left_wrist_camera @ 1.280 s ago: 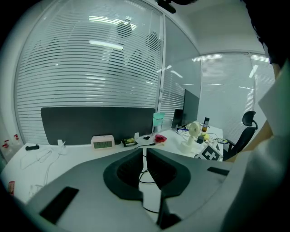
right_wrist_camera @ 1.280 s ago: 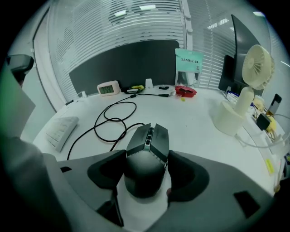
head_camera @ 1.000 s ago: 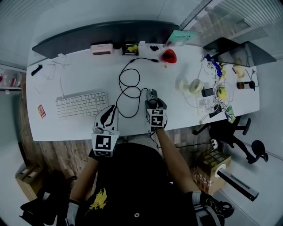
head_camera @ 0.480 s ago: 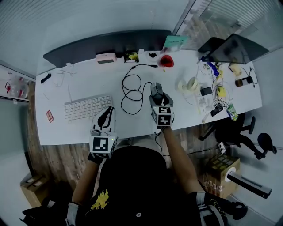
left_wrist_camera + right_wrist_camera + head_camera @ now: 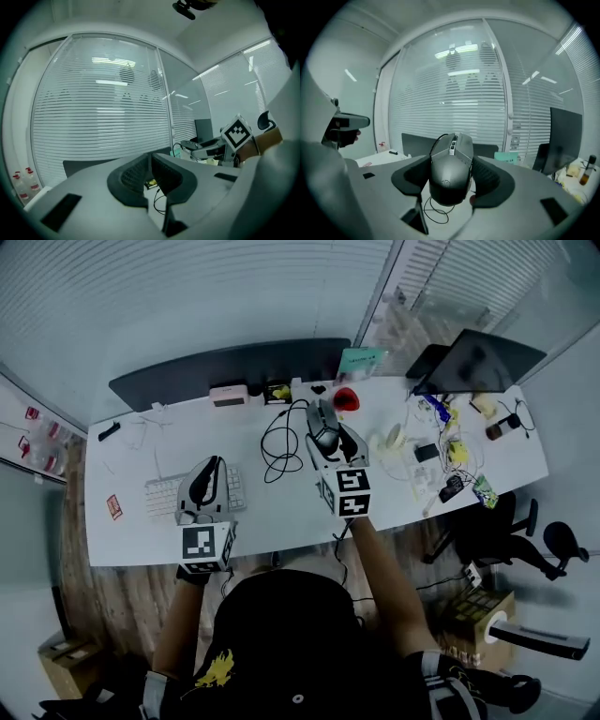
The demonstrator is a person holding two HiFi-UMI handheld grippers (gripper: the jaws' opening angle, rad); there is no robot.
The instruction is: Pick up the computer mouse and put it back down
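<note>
A dark grey wired computer mouse point(image 5: 322, 420) hangs in the air above the white desk point(image 5: 281, 514). My right gripper point(image 5: 328, 439) is shut on its sides. In the right gripper view the mouse point(image 5: 450, 173) fills the gap between the dark pads point(image 5: 490, 180), nose pointing away. Its black cable point(image 5: 279, 444) trails down to loose coils on the desk. My left gripper point(image 5: 208, 476) is raised over the white keyboard point(image 5: 161, 495). In its own view the left gripper point(image 5: 151, 161) has its pads nearly touching, with nothing between them.
A pink box point(image 5: 230, 394), a red object point(image 5: 346, 397) and a dark panel point(image 5: 225, 362) line the desk's far edge. A dark screen point(image 5: 473, 360) and small clutter point(image 5: 441, 451) fill the right end. An office chair point(image 5: 506, 521) stands at the right.
My right gripper has risen well up off the desk with the mouse in it. The left gripper has risen too, by less, and now sits over the keyboard.
</note>
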